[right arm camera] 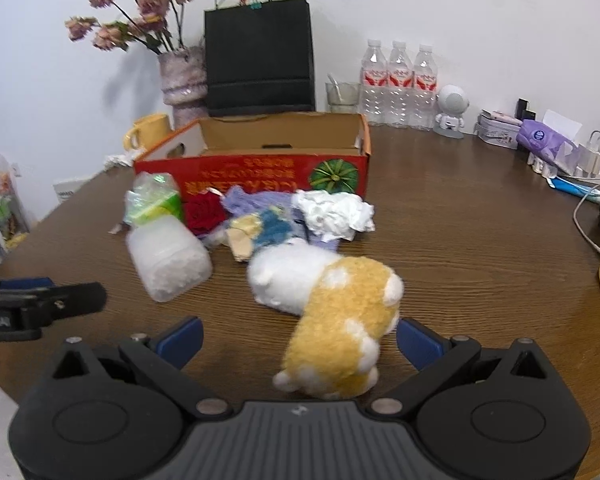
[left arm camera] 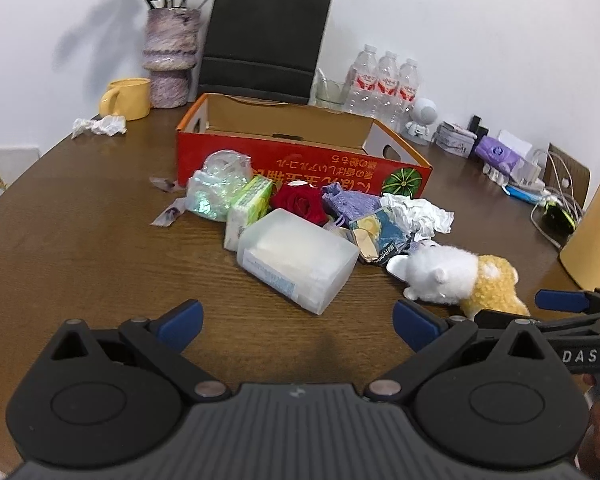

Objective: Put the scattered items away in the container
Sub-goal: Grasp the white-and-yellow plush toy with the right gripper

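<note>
An open red cardboard box (left arm camera: 300, 168) (right arm camera: 256, 176) stands mid-table with a heap in front of it. The heap holds a translucent plastic case (left arm camera: 296, 260) (right arm camera: 168, 260), a red rose (left arm camera: 300, 202), a purple pouch (left arm camera: 352, 204), crumpled tissue (left arm camera: 416, 212) (right arm camera: 336, 212), a green tissue pack (left arm camera: 248, 208) and a shiny clear bag (left arm camera: 216, 188). My left gripper (left arm camera: 298, 326) is open, just short of the plastic case, with nothing between its fingers. The right gripper (right arm camera: 299, 340) is open around the rear of a white and yellow plush toy (right arm camera: 340, 312) (left arm camera: 452, 276), and its pads are not pressing on it.
Along the wall stand a vase of dried flowers (left arm camera: 170, 60), a black paper bag (left arm camera: 264, 40), a yellow mug (left arm camera: 126, 98), three water bottles (left arm camera: 384, 84) and a white figurine (left arm camera: 420, 120). Cables and a purple tissue pack (left arm camera: 500, 156) crowd the right edge. Crumpled paper (left arm camera: 100, 126) lies back left.
</note>
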A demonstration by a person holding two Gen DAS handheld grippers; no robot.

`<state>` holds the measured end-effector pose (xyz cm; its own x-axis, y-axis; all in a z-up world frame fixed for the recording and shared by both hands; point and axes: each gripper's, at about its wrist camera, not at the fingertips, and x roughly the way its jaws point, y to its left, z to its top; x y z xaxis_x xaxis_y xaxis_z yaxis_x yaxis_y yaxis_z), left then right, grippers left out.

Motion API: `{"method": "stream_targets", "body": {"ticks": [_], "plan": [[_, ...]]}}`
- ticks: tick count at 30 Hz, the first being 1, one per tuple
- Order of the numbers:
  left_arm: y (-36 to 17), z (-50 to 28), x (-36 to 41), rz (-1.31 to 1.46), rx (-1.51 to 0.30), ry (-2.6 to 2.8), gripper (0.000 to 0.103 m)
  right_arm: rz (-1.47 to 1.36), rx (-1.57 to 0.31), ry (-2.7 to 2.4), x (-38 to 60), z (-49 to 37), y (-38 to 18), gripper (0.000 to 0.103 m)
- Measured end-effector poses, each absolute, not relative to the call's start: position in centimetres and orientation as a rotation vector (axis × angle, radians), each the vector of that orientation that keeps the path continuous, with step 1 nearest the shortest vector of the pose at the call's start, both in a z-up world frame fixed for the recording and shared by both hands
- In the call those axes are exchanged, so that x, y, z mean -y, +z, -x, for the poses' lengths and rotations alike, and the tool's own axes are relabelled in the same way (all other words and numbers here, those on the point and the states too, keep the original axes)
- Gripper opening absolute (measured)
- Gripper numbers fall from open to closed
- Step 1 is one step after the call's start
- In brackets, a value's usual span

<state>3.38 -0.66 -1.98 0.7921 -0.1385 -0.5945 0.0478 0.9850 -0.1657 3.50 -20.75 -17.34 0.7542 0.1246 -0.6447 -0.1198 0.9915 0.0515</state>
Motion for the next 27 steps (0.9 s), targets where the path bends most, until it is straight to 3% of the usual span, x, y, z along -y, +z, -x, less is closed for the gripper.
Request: {"method": "stream_targets", "body": {"ticks": [8, 23, 25, 27], "plan": [[-3.3, -7.3, 1.6, 0.061, -0.664, -0.111, 0.103, -0.011, -0.752, 0.09, 21.8, -6.0, -19.1, 0.101], [-5.4, -12.1, 2.6, -0.129, -0.634, -0.174, 0.102, -0.042, -0.814, 0.092, 22.3, -9.4, -21.4, 0.089], [-5.4, -12.0, 2.8, -0.149, -0.622, -0.187, 0.093, -0.042, -0.808, 0.098, 22.3, -9.6, -21.4, 0.085], [-5.5, -11.8, 3.1, -0.166, -0.613, -0.187, 0.093, -0.031, -0.799, 0.105, 22.2, -9.7, -21.3, 0.075]]}}
